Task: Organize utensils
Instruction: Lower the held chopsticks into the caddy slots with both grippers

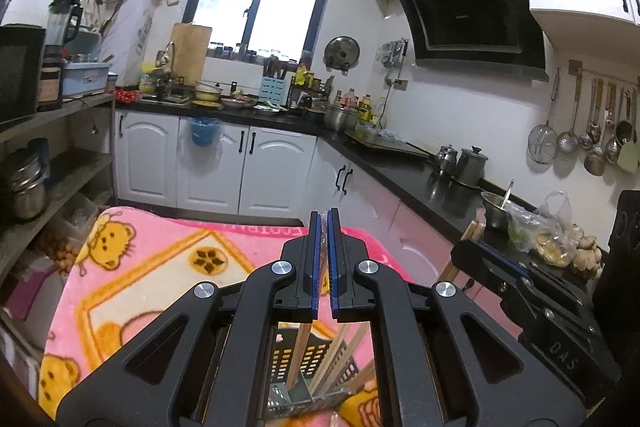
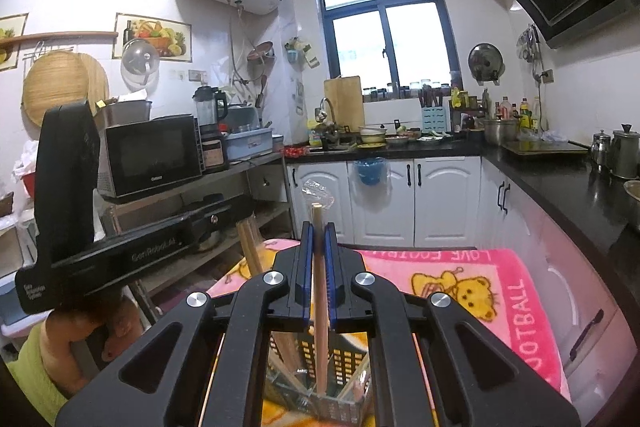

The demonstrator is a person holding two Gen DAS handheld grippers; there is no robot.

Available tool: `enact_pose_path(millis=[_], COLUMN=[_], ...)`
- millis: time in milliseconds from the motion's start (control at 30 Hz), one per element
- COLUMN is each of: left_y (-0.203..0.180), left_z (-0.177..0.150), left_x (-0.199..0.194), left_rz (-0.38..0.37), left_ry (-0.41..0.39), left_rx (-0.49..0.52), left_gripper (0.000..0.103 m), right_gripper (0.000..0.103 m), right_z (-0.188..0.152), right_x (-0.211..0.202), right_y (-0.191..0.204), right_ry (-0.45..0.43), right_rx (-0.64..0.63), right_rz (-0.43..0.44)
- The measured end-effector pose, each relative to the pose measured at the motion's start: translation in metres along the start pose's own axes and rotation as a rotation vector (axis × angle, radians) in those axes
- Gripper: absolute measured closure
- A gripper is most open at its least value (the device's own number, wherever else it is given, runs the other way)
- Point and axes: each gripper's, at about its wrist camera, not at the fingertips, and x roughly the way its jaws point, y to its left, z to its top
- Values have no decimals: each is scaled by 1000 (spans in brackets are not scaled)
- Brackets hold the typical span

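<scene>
A black perforated utensil holder (image 2: 320, 359) stands on the pink bear-print blanket (image 2: 472, 291), right under both grippers, with several wooden chopsticks upright in it. My right gripper (image 2: 319, 239) is shut on one pale wooden chopstick (image 2: 319, 291) that runs down into the holder; a scrap of clear plastic (image 2: 318, 193) sits at its top end. My left gripper (image 1: 325, 227) is shut on a thin brown pair of chopsticks (image 2: 250, 247) slanting down toward the holder (image 1: 308, 359). In the left wrist view the right gripper (image 1: 466, 247) is close on the right.
A black counter (image 1: 404, 171) with pots, a bowl and bagged food runs along the right. White cabinets (image 1: 208, 163) stand beyond the blanket. A metal shelf with a microwave (image 2: 152, 155) is on the left. A person's hand and yellow-green sleeve (image 2: 44, 367) hold the left gripper.
</scene>
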Motion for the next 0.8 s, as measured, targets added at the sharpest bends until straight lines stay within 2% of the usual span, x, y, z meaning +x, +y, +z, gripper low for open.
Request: enact_pose_path(millis=[567, 800], left_y=[16, 7], left_z=[-32, -49], left_x=[34, 42], left_rz=[-11, 1], left_ry=[57, 84], left_rx=[-14, 41], left_gripper=[102, 102], right_gripper=[97, 97], right_z=[-29, -46], right_x=[47, 55], right_y=[-12, -18], right_ry=[39, 63], right_rx=[18, 28], right_rz=[-25, -29])
